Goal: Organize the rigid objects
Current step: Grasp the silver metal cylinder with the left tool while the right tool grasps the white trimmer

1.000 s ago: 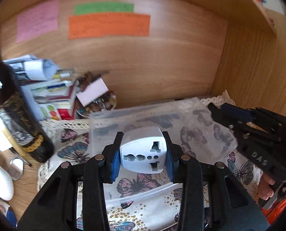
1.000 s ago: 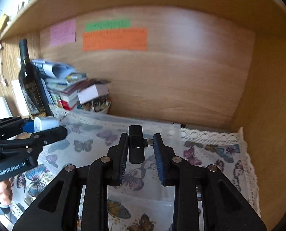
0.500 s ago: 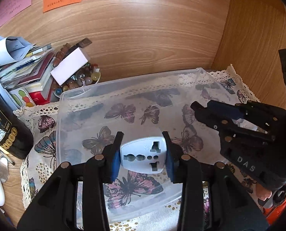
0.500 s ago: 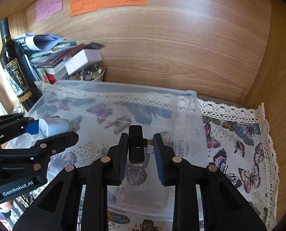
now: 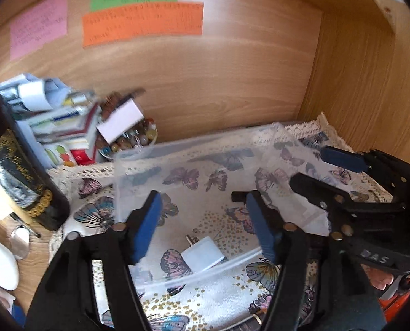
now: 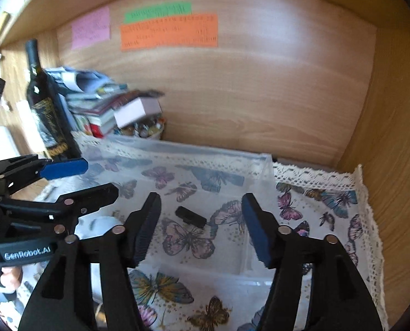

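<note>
**Both pieces down in the clear bin, grippers free above it**

Inside a wooden alcove with coloured notes on its back wall, a butterfly cloth carries a clear plastic bin. The left gripper hangs wide open and empty; the white plug adapter lies on the bin floor below it. The right gripper, equally spread and empty, hovers over the small black adapter, also in the bin. Best to lift both straight up, clear of the thin rim, so neither catches the bin.

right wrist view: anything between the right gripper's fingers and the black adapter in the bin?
Nothing. In the right wrist view the black adapter lies on the clear bin floor beyond the open right gripper, only see-through floor between.
</note>
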Tool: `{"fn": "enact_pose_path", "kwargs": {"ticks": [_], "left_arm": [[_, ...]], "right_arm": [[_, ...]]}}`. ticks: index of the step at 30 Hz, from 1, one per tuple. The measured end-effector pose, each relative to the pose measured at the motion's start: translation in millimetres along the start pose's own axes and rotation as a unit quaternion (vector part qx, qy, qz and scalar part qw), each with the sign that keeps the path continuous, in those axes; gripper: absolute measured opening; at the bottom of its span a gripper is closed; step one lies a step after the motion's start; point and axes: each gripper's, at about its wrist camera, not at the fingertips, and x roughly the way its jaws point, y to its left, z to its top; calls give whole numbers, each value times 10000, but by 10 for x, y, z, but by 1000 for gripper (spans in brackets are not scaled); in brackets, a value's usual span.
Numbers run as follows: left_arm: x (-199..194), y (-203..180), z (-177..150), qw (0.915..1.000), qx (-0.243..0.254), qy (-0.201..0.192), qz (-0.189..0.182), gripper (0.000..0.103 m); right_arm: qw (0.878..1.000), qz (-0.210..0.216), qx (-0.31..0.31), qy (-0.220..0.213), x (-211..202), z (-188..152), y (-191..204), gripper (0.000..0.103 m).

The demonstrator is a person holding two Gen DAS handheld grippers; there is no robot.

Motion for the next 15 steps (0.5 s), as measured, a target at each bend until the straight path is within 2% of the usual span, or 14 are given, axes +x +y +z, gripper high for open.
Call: {"fn": "enact_pose_path", "kwargs": {"ticks": [5, 7, 11, 15], "left_arm": [[-366, 31, -59, 9992, 11, -387, 127, 90], [-512, 55, -116, 9985, 8, -510, 195, 95], [-704, 73, -262, 9978, 12, -586, 314, 98], [-775, 116, -459, 9980, -82, -478, 400, 99]], "right_arm": [[9996, 87, -113, -225, -322, -109, 74, 71], [9994, 145, -159, -276, -427, -189, 94, 78], [9989, 203, -316, -268, -583, -374, 162, 82], [9986, 328, -411, -11, -601, -633, 230, 82]]}}
